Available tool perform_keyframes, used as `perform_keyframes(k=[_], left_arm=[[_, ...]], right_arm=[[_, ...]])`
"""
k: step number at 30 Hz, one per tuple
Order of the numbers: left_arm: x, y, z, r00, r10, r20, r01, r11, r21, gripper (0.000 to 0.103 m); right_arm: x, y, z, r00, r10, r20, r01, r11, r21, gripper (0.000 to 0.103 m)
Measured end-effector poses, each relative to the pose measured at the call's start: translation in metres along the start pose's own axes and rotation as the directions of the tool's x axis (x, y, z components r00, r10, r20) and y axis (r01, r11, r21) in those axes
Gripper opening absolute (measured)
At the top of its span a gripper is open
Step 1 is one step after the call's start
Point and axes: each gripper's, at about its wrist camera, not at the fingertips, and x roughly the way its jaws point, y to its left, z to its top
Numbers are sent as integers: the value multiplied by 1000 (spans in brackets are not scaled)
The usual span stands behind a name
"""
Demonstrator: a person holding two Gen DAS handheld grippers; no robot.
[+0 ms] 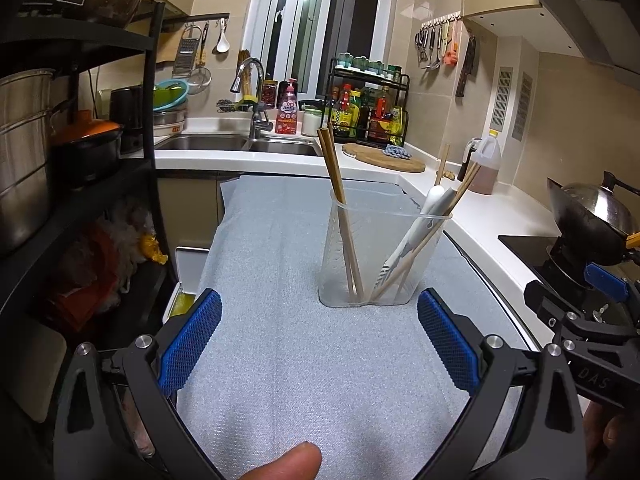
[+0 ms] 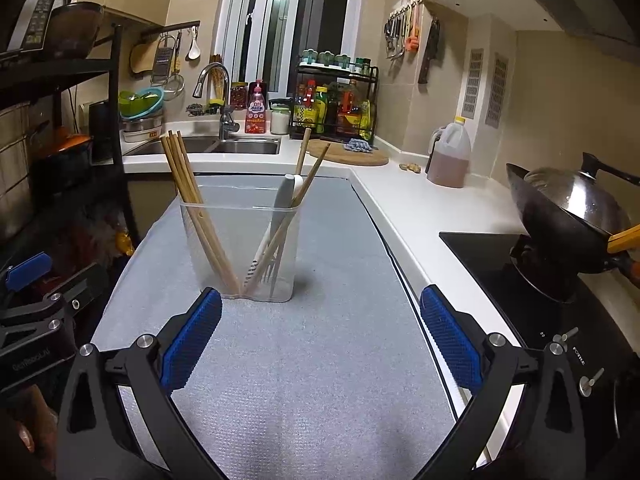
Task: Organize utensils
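Note:
A clear plastic holder (image 1: 380, 256) stands upright on a grey mat (image 1: 288, 360). It holds wooden chopsticks (image 1: 335, 176) leaning left, more chopsticks leaning right, and a white-handled fork (image 1: 416, 232). My left gripper (image 1: 319, 332) is open and empty, a little before the holder. In the right wrist view the same holder (image 2: 244, 252), chopsticks (image 2: 188, 184) and fork (image 2: 276, 236) stand ahead on the mat (image 2: 320, 380). My right gripper (image 2: 320, 332) is open and empty, just short of the holder and to its right.
A sink (image 1: 240, 144) with a tap lies behind the mat. A spice rack (image 1: 368, 108), a round cutting board (image 1: 384, 158) and an oil jug (image 2: 448, 156) stand on the white counter. A wok (image 2: 568, 212) sits on the hob at right. A black shelf (image 1: 80, 160) stands left.

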Motion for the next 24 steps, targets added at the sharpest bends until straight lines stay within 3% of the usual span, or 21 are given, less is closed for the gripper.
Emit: perform_keyframes(k=[24], left_arm=[[-3,-6,2,1000,-11,7,11,1000,21,95]], right_arm=[[-3,-3,3,1000,3,-1,-2,1000,10,97]])
